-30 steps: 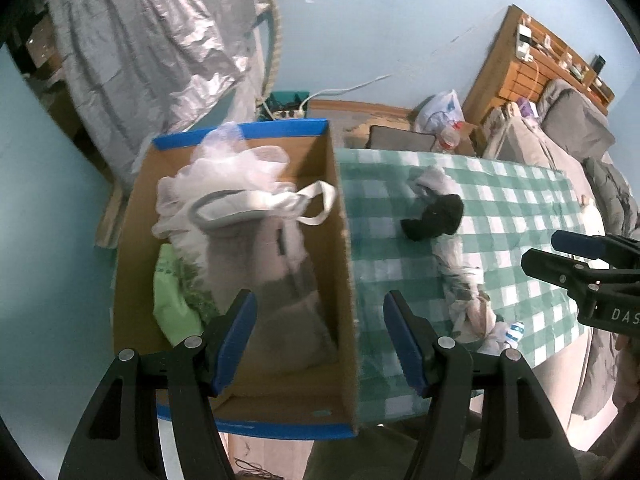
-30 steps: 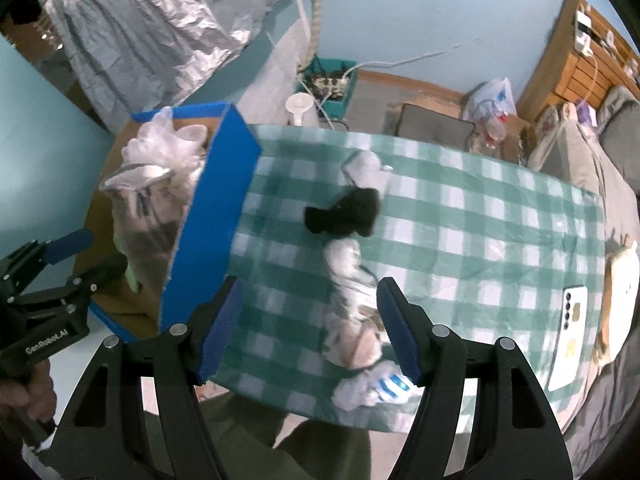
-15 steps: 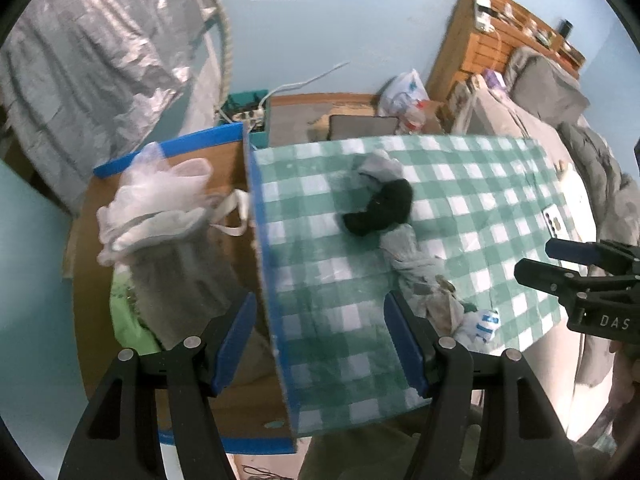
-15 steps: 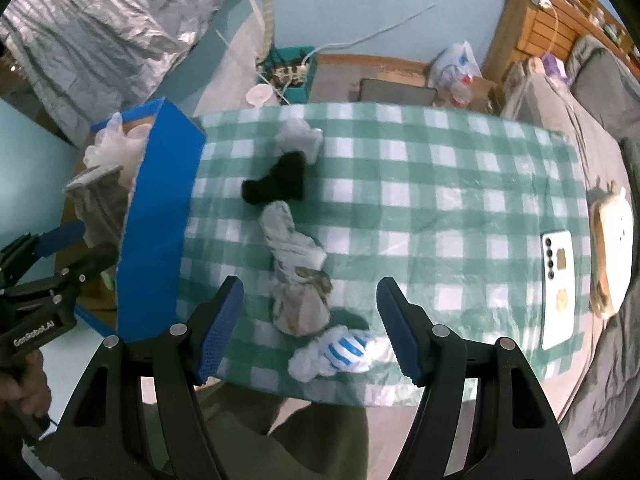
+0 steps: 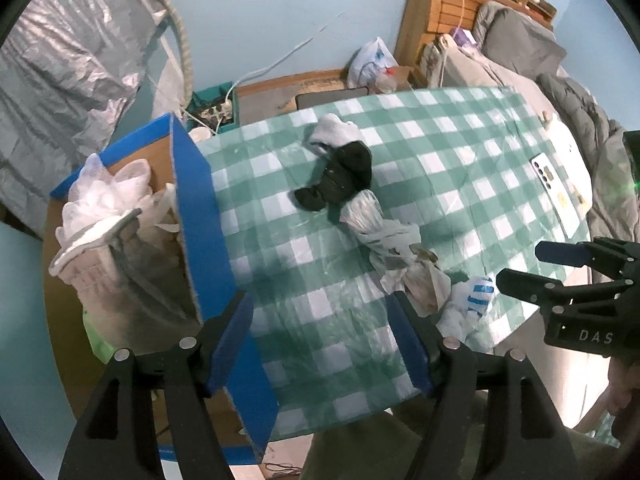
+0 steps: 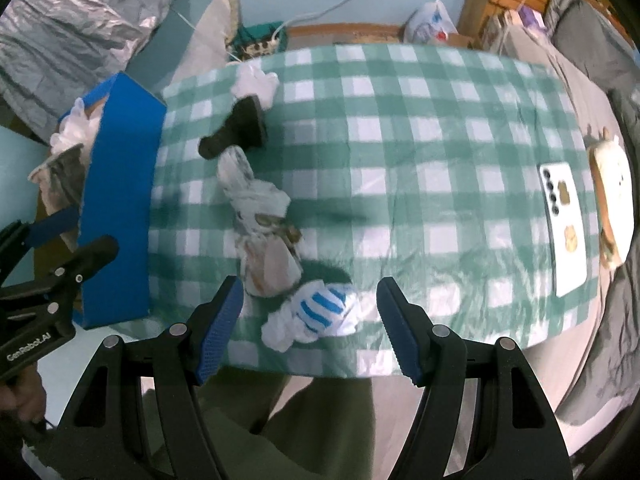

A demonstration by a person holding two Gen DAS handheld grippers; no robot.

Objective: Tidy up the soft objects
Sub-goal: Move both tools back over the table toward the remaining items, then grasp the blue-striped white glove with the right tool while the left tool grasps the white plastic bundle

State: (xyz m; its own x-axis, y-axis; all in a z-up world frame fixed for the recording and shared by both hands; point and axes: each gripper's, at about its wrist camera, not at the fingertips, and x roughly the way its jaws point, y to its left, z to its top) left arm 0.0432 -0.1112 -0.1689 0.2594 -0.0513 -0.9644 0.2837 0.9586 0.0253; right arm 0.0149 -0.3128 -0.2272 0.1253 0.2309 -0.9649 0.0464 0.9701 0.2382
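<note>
A line of soft items lies on the green checked table: a white sock, a black sock, a crumpled grey-white cloth and a blue-striped white sock. At the table's left end a blue-rimmed cardboard box holds white and grey fabrics. My left gripper hovers over bare tablecloth beside the box, jaws opening, nothing between them. My right gripper hangs open above the striped sock, near the cloth.
A white phone and a plush toy lie at the table's right end. Grey bedding lies beyond that end. A silver cover and cables stand behind the box. The person's green trousers are at the near edge.
Both grippers have swung right and lower, from over the box onto the table. The left one no longer frames the box's contents. The right one now frames the striped sock.
</note>
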